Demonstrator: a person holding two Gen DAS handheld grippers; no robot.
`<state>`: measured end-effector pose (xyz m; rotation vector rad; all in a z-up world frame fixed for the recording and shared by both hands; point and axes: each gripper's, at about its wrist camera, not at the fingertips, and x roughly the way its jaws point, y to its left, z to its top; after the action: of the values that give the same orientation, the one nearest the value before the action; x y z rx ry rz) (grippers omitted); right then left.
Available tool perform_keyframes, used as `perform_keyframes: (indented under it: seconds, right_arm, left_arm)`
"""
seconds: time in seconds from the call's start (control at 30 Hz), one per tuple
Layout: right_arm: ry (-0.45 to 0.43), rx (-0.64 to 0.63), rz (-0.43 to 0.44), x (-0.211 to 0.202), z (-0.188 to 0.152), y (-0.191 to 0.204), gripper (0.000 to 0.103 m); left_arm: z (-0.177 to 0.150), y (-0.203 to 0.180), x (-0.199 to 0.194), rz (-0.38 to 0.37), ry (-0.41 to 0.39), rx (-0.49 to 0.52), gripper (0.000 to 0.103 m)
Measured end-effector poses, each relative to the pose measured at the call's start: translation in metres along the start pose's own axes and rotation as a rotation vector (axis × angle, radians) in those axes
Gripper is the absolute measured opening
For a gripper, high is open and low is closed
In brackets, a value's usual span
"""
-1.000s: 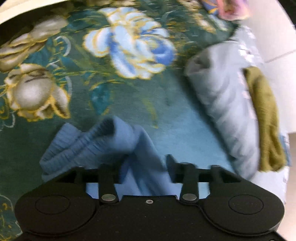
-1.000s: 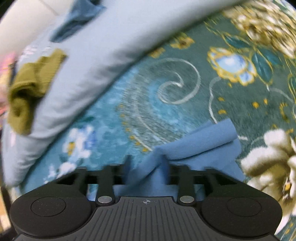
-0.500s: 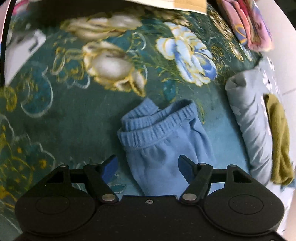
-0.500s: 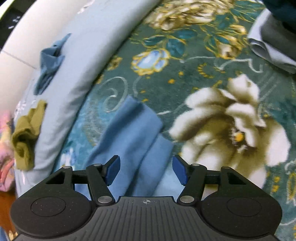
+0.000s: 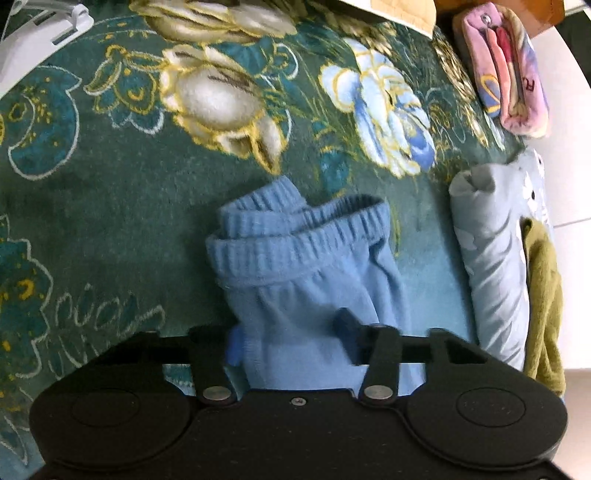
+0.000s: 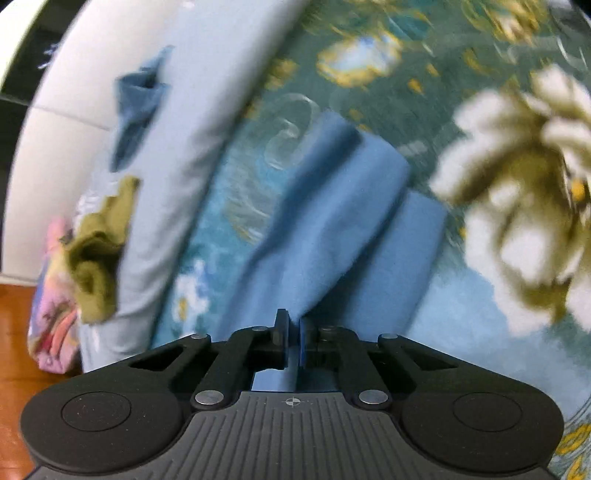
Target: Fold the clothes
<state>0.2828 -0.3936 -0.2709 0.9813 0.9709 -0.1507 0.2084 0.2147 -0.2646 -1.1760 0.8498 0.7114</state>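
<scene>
Blue knit trousers lie folded on the floral green carpet, ribbed waistband at the far end. My left gripper is open, its fingers on either side of the trousers just below the waistband. In the right wrist view the trouser legs lie folded over each other. My right gripper has its jaws almost together at the near edge of the leg fabric; whether cloth is pinched between them is unclear.
A rolled pale blue garment with an olive cloth on it lies to the right. A pink patterned bundle sits beyond it. A white object is at the far left. White floor borders the carpet.
Both grippers let go of the trousers and opened half a second ago. Since then the right gripper has closed again near the leg fabric. The left stays open, a little narrower.
</scene>
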Motion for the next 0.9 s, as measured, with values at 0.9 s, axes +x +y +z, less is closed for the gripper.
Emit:
perform_keyframes:
  seconds: [0.9]
  right_arm:
    - [-0.142, 0.153, -0.041, -0.010, 0.036, -0.073, 0.009]
  left_arm:
    - [0.003, 0.010, -0.002, -0.067, -0.048, -0.038, 0.009]
